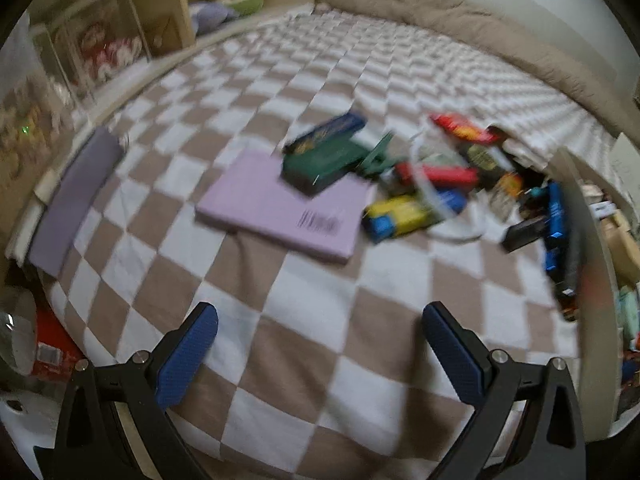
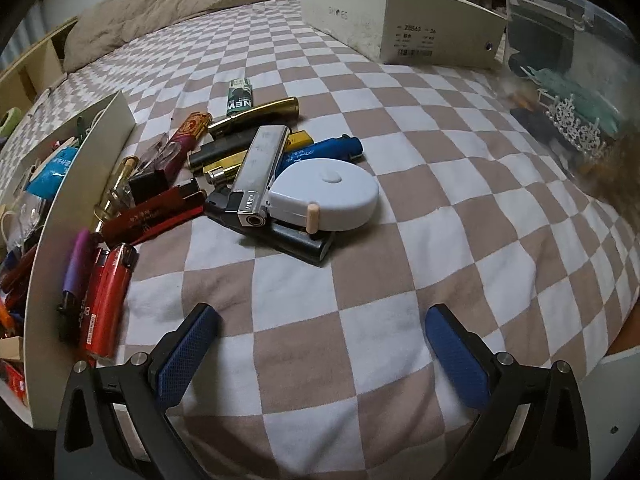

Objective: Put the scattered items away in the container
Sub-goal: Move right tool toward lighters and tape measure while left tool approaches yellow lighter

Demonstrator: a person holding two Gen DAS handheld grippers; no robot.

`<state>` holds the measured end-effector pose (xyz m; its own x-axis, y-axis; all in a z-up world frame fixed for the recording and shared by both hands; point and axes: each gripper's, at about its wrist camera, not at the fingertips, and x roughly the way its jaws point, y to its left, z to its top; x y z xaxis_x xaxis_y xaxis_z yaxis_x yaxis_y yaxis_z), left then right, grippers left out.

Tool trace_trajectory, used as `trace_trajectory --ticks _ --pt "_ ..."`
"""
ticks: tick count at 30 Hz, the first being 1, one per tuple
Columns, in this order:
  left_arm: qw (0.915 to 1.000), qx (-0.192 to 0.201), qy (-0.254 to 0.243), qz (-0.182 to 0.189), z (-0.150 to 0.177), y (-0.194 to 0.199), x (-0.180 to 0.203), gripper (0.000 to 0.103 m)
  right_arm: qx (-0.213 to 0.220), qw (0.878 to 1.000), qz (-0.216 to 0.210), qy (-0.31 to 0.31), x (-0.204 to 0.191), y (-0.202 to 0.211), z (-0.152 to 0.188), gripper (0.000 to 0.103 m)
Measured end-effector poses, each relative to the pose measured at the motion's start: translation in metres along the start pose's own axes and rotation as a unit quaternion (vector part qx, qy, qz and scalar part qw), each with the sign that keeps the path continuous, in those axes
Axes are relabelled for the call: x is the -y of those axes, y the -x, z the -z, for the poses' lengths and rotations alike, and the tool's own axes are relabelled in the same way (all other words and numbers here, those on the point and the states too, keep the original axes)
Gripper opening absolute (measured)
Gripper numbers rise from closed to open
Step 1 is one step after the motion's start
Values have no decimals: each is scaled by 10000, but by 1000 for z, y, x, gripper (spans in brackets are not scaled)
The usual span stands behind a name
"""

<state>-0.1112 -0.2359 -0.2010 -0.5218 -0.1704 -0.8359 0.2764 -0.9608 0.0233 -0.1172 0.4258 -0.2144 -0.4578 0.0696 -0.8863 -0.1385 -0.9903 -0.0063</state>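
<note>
In the right wrist view a pile of items lies on the checkered bed: a white tape measure (image 2: 330, 194), a silver lighter (image 2: 260, 168), a blue lighter (image 2: 324, 150), red lighters (image 2: 106, 300) and a gold tube (image 2: 256, 116). A white box (image 2: 60, 240) with several items inside stands at the left. My right gripper (image 2: 320, 344) is open and empty, short of the pile. In the blurred left wrist view a pink notebook (image 1: 280, 208), a green box (image 1: 324, 160), a yellow-blue pack (image 1: 400, 216) and red lighters (image 1: 436, 174) lie ahead. My left gripper (image 1: 320, 348) is open and empty.
A white shoe box (image 2: 400, 20) stands at the back of the bed. A clear plastic bin (image 2: 568, 92) with trinkets sits at the right. A beige duvet (image 1: 440, 12) lies along the far edge. A shelf unit (image 1: 100, 48) stands left of the bed.
</note>
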Motion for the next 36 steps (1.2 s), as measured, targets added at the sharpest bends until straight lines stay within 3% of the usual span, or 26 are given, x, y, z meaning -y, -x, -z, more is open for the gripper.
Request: trace_trajectory --ticks 10,20,29,36 --pt "9994 306 -126 -127 -3 -4 5 103 -74 9997 150 150 -5 -13 -4 103" --pt "9937 35 -692 886 -6 -1 55 103 -33 9998 162 139 -5 -13 -4 103" --pt "9950 35 -955 300 -33 -30 82 103 2 9998 134 147 -2 -13 -3 103" --pt "9956 328 -836 259 -40 -36 76 103 5 9998 135 148 -2 -12 -4 103"
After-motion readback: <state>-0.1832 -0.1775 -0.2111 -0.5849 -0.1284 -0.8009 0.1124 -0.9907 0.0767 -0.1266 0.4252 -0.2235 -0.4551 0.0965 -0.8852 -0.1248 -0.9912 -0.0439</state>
